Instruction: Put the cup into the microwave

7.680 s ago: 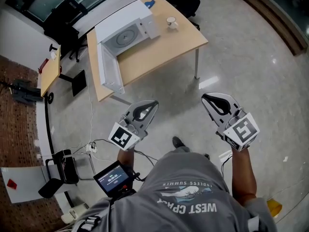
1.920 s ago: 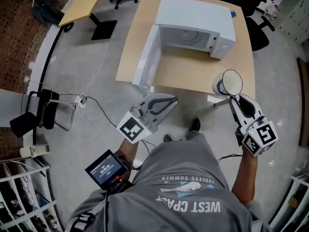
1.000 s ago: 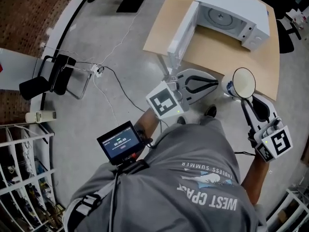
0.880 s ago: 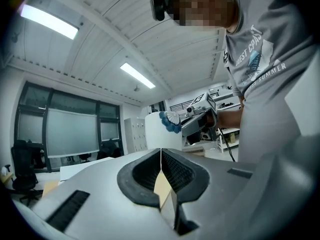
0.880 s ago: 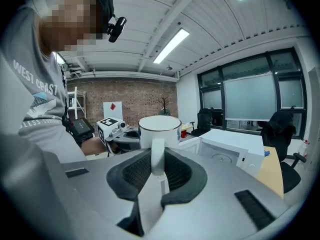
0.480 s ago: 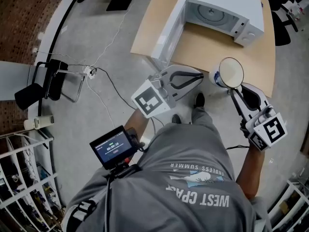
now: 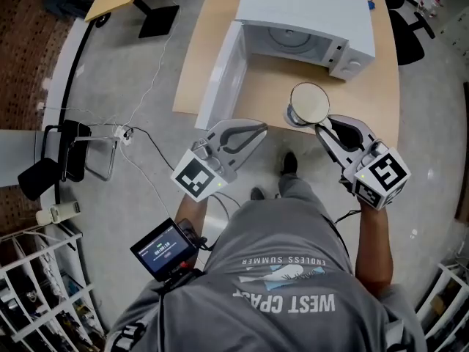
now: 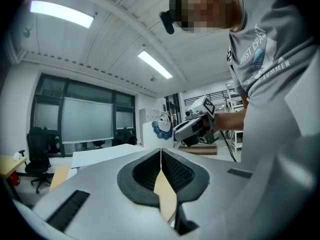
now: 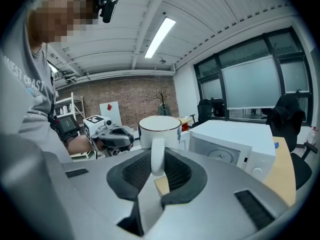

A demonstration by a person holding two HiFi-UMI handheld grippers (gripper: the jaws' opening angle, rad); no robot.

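my right gripper (image 7: 323,129) had its jaws clamped on the handle (image 9: 157,156) of the one white cup (image 7: 308,103). that put the cup upright right at the gripper's tips, out in front, over the near part of the desk (image 7: 271,97). the single microwave (image 7: 308,9) stood beyond it on that desk, door (image 7: 220,75) swung wide. my left gripper (image 7: 253,129) was closed on nothing, jaws together, near the door's end. two grippers, one cup, one microwave.
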